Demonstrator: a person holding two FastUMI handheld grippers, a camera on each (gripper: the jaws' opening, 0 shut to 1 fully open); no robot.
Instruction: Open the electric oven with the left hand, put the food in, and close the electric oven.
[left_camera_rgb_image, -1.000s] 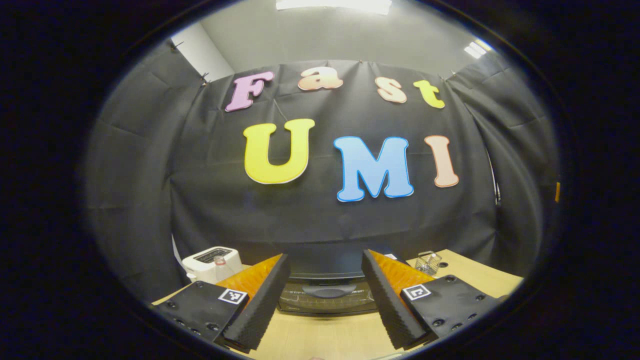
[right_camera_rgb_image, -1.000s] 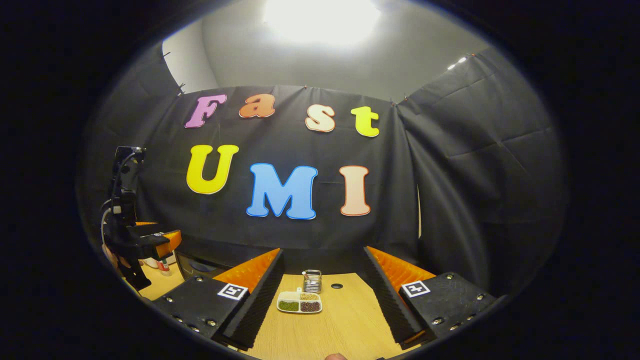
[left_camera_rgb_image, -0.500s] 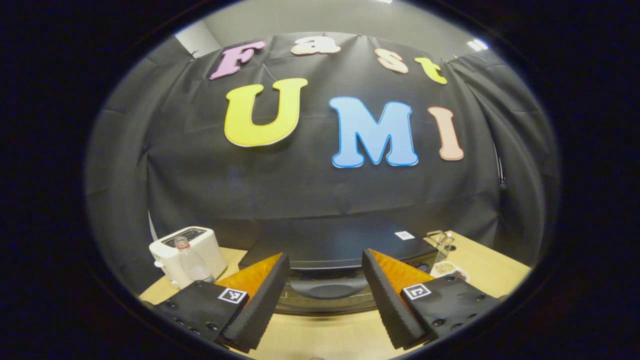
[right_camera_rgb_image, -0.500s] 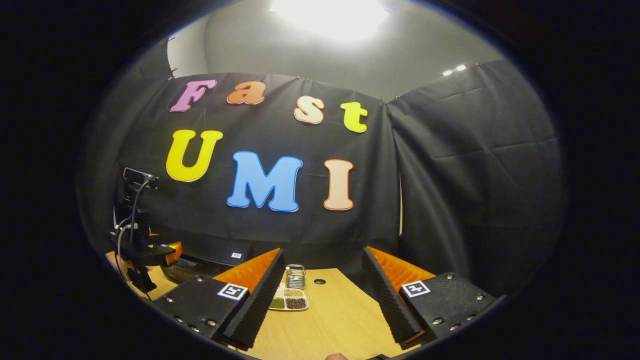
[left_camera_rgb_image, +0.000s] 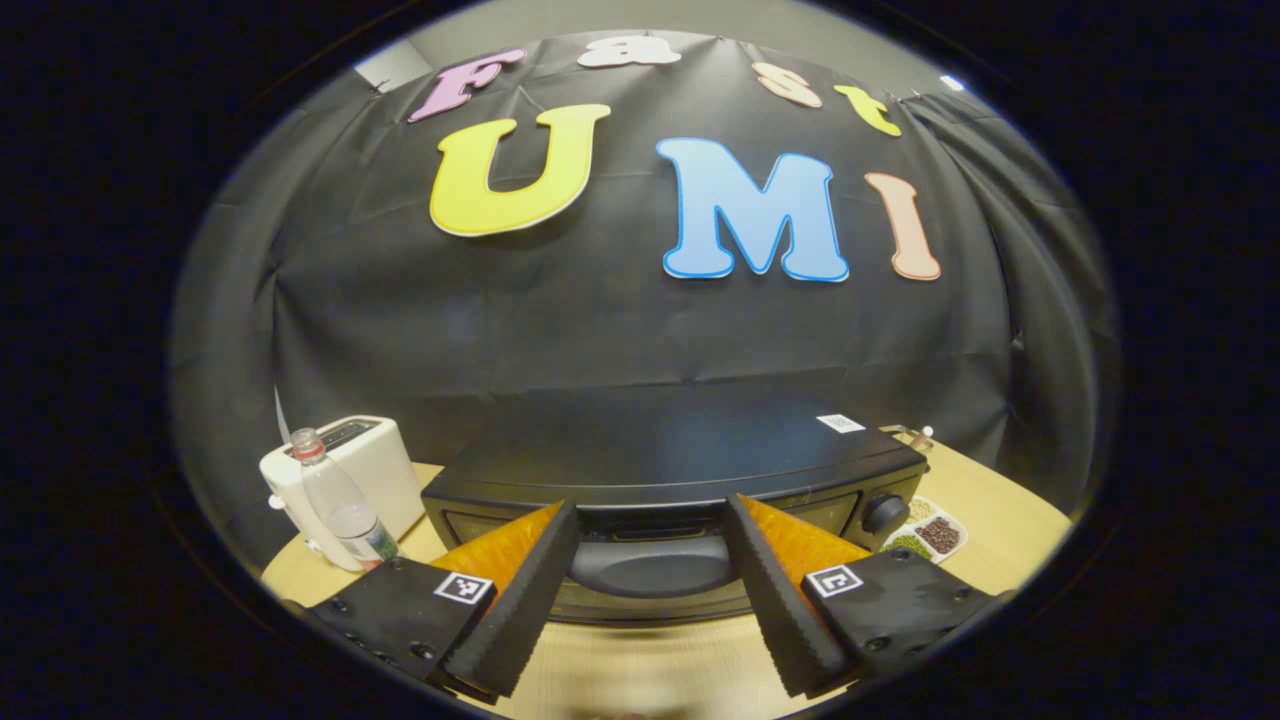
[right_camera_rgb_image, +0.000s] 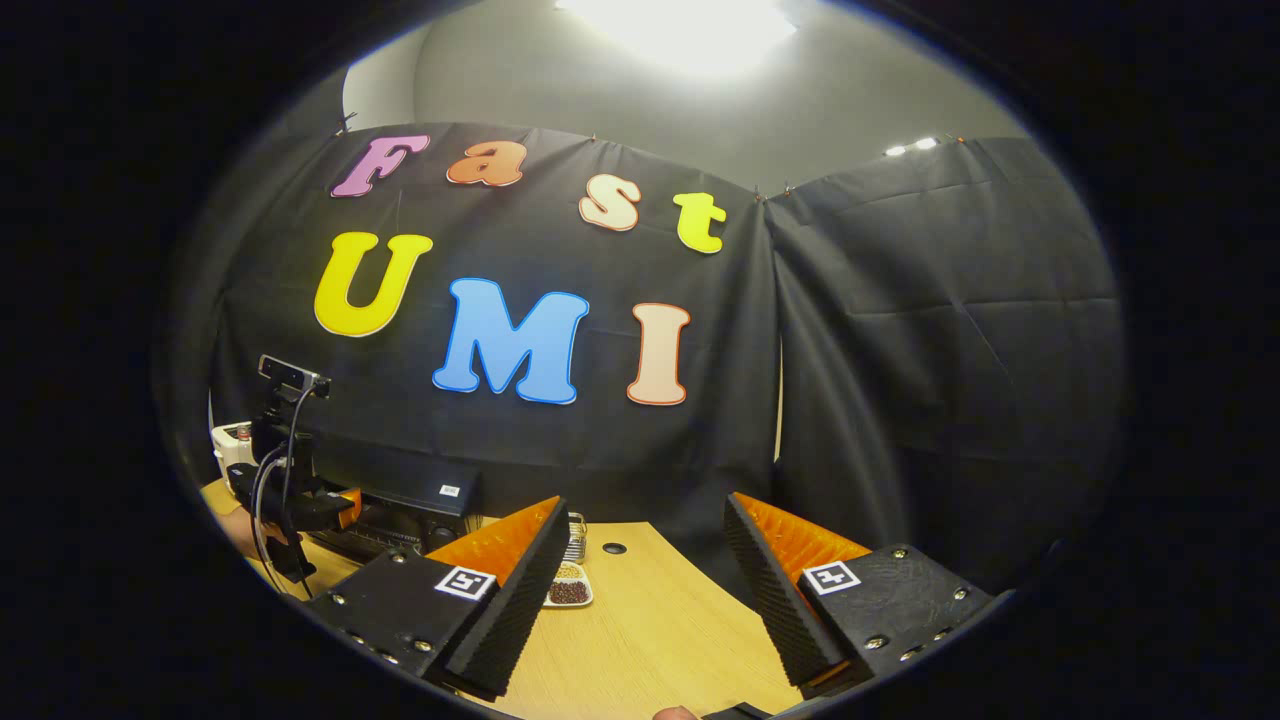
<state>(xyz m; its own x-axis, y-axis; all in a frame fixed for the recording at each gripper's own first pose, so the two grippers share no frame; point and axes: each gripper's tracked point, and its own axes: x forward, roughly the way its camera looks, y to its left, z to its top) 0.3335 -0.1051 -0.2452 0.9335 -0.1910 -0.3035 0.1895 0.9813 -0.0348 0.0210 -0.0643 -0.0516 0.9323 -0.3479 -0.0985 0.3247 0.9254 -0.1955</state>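
left tool closes in on the oven door handle

over the last second the left tool (left_camera_rgb_image: 650, 590) has come down and forward: the electric oven (left_camera_rgb_image: 680, 470), earlier a small dark strip low in the left gripper view, now looms wide across it, its door handle (left_camera_rgb_image: 650, 565) sitting right between the two fingers. the jaws stand wide apart and nothing is held; the handle looks near but i cannot tell whether the fingers touch it yet. the door is still shut. a knob (left_camera_rgb_image: 885, 513) shows at the oven's right end, and a white toaster (left_camera_rgb_image: 345, 470) with a plastic bottle (left_camera_rgb_image: 335, 500) stands to the oven's left on the worktop (left_camera_rgb_image: 1000, 510).

the food, a divided tray of beans (left_camera_rgb_image: 925, 535), lies on the worktop just beside the oven's right end. in the right gripper view it has slid partly behind that tool's finger (right_camera_rgb_image: 568, 590), so the right tool (right_camera_rgb_image: 645, 590) has swung aside; it hovers above the worktop, jaws wide, empty, well away from the oven.

the task seems barely begun: the approach to the handle is nearly done, and gripping it and pulling the door down comes next.
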